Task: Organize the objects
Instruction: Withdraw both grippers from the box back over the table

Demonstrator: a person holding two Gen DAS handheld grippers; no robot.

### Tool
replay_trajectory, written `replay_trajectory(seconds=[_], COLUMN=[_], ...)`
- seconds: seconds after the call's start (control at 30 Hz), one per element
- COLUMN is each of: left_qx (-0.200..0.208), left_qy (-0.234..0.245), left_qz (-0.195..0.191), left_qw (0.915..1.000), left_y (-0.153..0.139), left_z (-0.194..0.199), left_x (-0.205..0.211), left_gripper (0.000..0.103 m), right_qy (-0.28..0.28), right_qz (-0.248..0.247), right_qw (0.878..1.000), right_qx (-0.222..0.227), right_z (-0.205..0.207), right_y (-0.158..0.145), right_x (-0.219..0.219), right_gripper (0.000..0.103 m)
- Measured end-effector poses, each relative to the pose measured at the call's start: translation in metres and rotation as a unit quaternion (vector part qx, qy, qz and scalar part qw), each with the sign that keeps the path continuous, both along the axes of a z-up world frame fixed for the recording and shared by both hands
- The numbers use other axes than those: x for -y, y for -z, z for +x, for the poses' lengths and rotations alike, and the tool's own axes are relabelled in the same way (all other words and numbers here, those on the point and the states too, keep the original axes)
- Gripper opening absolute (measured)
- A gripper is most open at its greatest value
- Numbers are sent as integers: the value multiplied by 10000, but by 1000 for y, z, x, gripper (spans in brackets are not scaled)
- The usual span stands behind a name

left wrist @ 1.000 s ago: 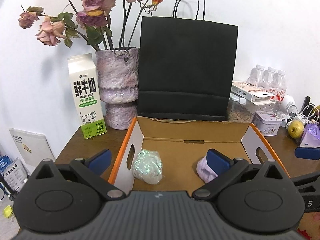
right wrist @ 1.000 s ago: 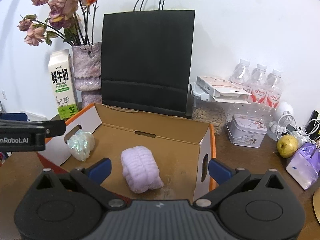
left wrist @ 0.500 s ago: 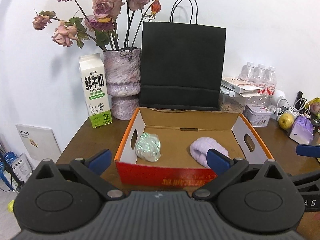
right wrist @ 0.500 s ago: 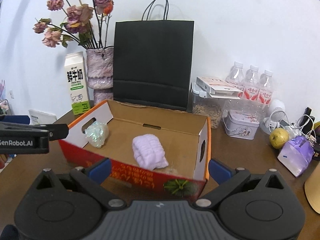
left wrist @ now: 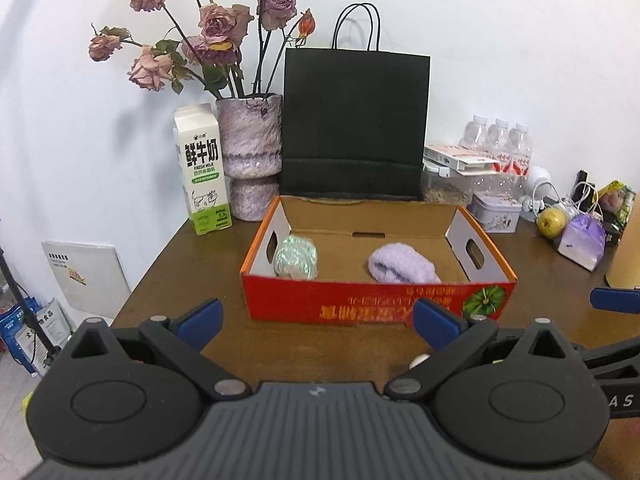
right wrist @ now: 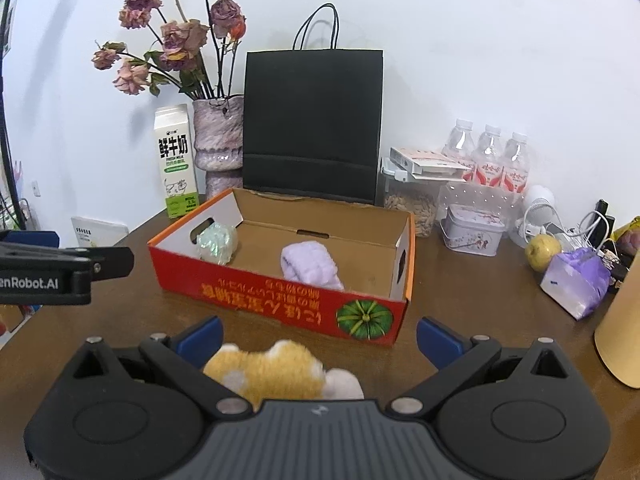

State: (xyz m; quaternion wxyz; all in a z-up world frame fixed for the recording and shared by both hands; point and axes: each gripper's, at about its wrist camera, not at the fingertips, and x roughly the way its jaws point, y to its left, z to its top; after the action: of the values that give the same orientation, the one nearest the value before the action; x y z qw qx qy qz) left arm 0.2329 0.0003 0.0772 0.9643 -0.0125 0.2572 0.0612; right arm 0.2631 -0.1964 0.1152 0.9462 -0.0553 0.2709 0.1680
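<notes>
A red cardboard box (left wrist: 376, 308) (right wrist: 280, 300) sits open on the brown table. Inside lie a shiny pale-green bundle (left wrist: 296, 258) (right wrist: 216, 242) at the left and a lilac fluffy roll (left wrist: 400, 268) (right wrist: 310, 266) at the right. An orange-and-white plush toy (right wrist: 280, 372) lies on the table in front of the box, between the fingers of my right gripper (right wrist: 320, 334), which is open. My left gripper (left wrist: 318, 320) is open and empty, in front of the box's near wall.
Behind the box stand a milk carton (left wrist: 202, 168), a vase of dried roses (left wrist: 250, 156) and a black paper bag (left wrist: 354, 124). At the right are water bottles (right wrist: 488, 160), a tin (right wrist: 474, 230), a pear (right wrist: 542, 252) and a purple pack (right wrist: 578, 280).
Both grippers have drawn back from the box, which now looks smaller and farther. The plush toy has come into the right wrist view between the open fingers.
</notes>
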Motion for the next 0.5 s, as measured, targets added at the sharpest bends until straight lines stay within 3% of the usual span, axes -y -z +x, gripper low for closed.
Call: replay_trajectory(seconds=[0.5], left_qx=[-289], left_qy=[66], left_qz=[-84], left_qw=[9995], left_y=[45], left_z=[-67], left_x=[-17], left_gripper=[103], right_qy=[-68], right_qz=[-42], right_qw=[9999], right_qx=[-148], right_z=[-70], right_y=[40], right_x=[22], right_gripper=[103])
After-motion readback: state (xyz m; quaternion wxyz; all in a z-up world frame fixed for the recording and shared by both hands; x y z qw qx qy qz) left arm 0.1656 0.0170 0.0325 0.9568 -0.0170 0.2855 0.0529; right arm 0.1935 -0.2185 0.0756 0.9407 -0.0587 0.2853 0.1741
